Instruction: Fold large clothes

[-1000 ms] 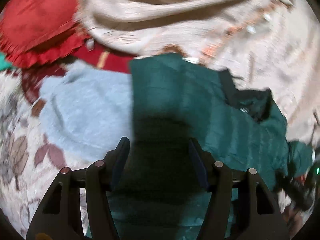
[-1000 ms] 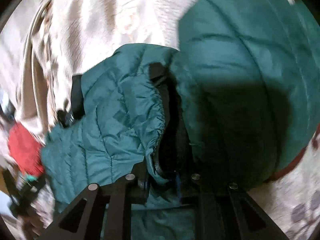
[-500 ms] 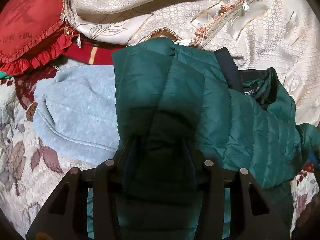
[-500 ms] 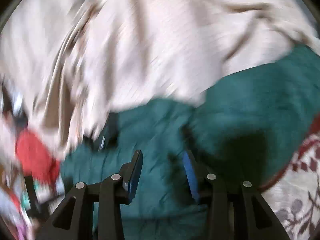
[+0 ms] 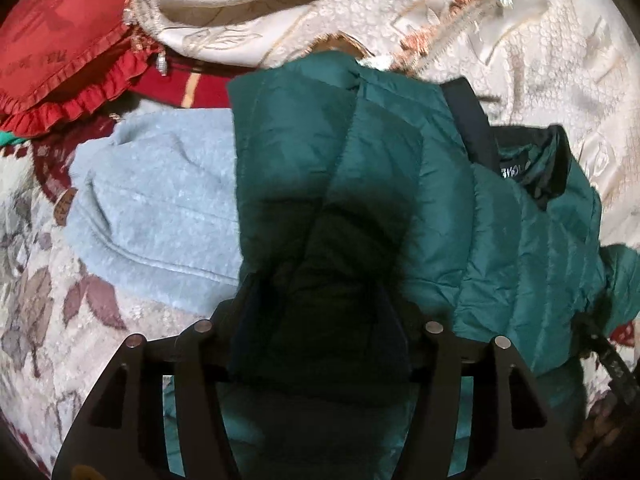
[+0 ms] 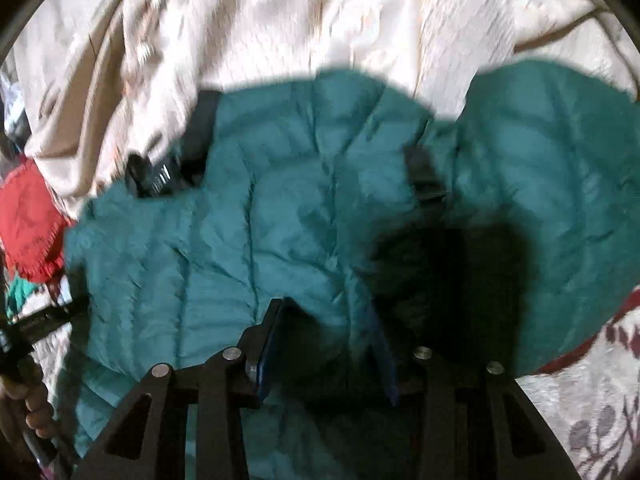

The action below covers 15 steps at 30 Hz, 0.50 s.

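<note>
Fleece [image 5: 160,200] and cushion [image 5: 60,52] beside jacket [image 5: 480,240]

Both wrist cameras look steeply down, close over the green jacket [image 5: 500,248] [image 6: 248,232], which both views share; cream throw [image 5: 400,12] at twelve o'clock.

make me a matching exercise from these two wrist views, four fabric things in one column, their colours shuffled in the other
Things:
1. puffer jacket
2. fleece garment
3. ruffled cushion
4. tasselled throw

Colours:
A. red
B. cream
C. teal green
D. pale blue

Pairs: 1-C, 2-D, 3-A, 4-B
</note>
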### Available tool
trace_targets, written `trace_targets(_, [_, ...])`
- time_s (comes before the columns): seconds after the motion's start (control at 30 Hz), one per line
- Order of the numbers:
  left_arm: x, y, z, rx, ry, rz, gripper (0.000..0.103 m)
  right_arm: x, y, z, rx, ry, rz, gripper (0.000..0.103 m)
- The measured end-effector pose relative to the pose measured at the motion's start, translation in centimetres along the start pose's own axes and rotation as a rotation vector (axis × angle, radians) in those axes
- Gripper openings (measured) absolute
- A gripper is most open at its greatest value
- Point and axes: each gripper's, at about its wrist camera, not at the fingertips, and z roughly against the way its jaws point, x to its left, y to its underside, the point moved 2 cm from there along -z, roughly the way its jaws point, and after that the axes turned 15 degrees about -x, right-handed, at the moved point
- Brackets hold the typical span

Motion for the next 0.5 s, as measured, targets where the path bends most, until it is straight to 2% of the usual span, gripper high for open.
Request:
trace_targets(0.1, [0.7, -0.7, 1.4, -0.034, -0.015, 0.046, 0.057, -3.3, -2.9, 4.5, -0.19, 0.087, -0.004, 0.042])
trace_targets(0.13, [0.8, -0.8, 1.7, -0.045, -0.017, 0.059, 0.057, -5.6, -4.1, 5.9, -0.239, 0.152, -0.01, 0.05])
trace_targets(0.2, [0.9, -1.0, 2.4, -0.066, -0.016, 0.077, 0.057, -9.7, -5.5, 7.4, -0.28, 0.251, -0.024, 0.062])
trace_targets(0.23, [0.8, -1.2, 2.6, -0.078, -0.014, 0.081, 0.057, -12.8, -6.5, 7.9, -0.286, 0.318, -0.005, 0.066])
trace_targets(0.3, [0.4, -1.4, 3.2, -0.102, -0.018, 0.068, 0.057, -18.4, -7.8, 8.3, -0.248, 0.424, 0.044, 0.066])
trace_targets(0.37, [-0.2, -1.5, 3.6, -0.114, -0.016, 0.052, 0.057, -23.8, -8.8, 8.4, -0.221, 0.49, 0.021, 0.066])
trace_targets(0.5, [-1.7, -1.4, 3.5, -0.116, 0.001, 0.007, 0.058, -33.7, -8.7, 8.0, -0.128, 0.485, -0.145, 0.066])
